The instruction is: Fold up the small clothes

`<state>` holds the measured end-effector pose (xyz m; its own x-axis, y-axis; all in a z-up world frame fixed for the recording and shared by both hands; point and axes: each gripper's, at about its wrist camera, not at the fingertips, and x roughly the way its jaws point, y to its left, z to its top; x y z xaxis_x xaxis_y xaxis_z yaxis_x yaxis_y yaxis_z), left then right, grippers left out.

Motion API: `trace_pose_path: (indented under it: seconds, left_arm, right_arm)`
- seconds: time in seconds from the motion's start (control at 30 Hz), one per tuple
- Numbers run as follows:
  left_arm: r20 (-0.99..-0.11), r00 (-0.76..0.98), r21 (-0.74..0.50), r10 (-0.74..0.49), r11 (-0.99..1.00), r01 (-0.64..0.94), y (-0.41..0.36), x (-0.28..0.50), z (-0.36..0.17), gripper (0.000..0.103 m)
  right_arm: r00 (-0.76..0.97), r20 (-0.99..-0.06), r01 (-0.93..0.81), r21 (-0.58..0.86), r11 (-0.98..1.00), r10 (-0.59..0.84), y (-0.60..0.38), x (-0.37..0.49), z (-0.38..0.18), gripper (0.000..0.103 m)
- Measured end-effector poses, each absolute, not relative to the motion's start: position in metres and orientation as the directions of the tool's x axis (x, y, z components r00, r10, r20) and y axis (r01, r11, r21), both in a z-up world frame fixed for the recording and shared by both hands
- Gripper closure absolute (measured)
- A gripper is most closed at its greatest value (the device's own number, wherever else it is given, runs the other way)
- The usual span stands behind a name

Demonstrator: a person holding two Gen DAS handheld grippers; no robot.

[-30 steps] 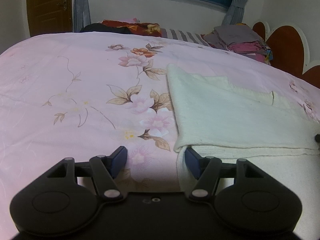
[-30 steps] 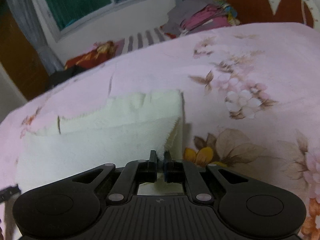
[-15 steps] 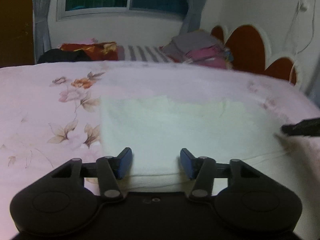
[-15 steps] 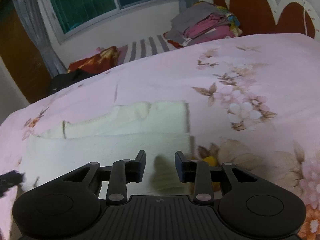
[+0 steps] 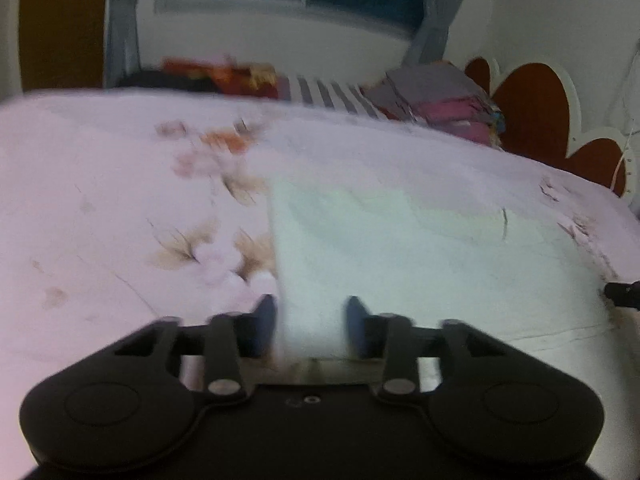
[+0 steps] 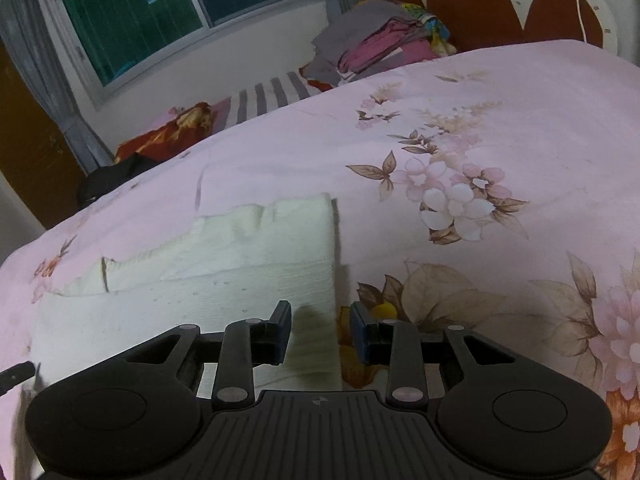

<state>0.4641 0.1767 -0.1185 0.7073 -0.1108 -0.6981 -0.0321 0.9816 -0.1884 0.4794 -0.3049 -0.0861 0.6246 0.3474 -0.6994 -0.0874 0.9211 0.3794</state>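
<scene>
The bed (image 6: 500, 120) with its pink flowered sheet (image 5: 100, 200) is serving as the folding surface, which is why the cream garment (image 6: 240, 276) is lying flat on it, already doubled over once: in the right wrist view a lower layer is showing as a ragged strip along the garment's far side, at about eleven o'clock from the tongs. Beyond the sheet, at twelve to one o'clock, a stack of folded clothes (image 6: 380, 44) is sitting by the headboard (image 6: 500, 4), well apart from the work, probably to keep finished pieces out of the way.

Open sheet is lying on all sides of the garment, widest toward three o'clock in the right view and nine o'clock in the left, so either end can likely be swung over without meeting anything.

The left gripper (image 5: 308, 326) is straddling the garment's left near corner, its jaws closing with the cloth between them; the view is blurred and I cannot tell whether the pads are pressing yet. The right gripper (image 6: 320, 332) is standing with its jaws apart over the right near corner, the cloth's side edge running between them, nothing clamped. Judging by this, each corner is being lined up for the next fold.
</scene>
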Motion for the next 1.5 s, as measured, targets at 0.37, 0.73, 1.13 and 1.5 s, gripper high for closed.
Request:
trace_pose_path:
  seconds: [0.37,0.73,1.13,1.5]
  left_arm:
    - [-0.644,0.753,-0.395,-0.136,0.902,-0.174,0.215,0.453,-0.144,0.089]
    - [-0.629,0.762,-0.111,-0.152,0.988,0.105,0.148,0.502,-0.113,0.046]
    - [-0.655,0.748,-0.168,-0.108,0.986,-0.005,0.172,0.529,-0.138,0.044]
    - [-0.677,0.732,-0.072,-0.073,0.997,0.034,0.153,0.564,-0.128,0.029]
  right_arm:
    - [0.566,-0.731,-0.152,0.362,0.92,0.381,-0.287,0.48,-0.099,0.086]
    - [0.621,-0.677,-0.179,0.368,0.912,0.395,-0.286,0.496,-0.086,0.086]
    - [0.628,-0.7,-0.213,0.266,0.94,0.34,-0.271,0.528,-0.102,0.086]
    - [0.571,-0.675,-0.33,0.332,0.884,0.467,-0.205,0.534,-0.092,0.086]
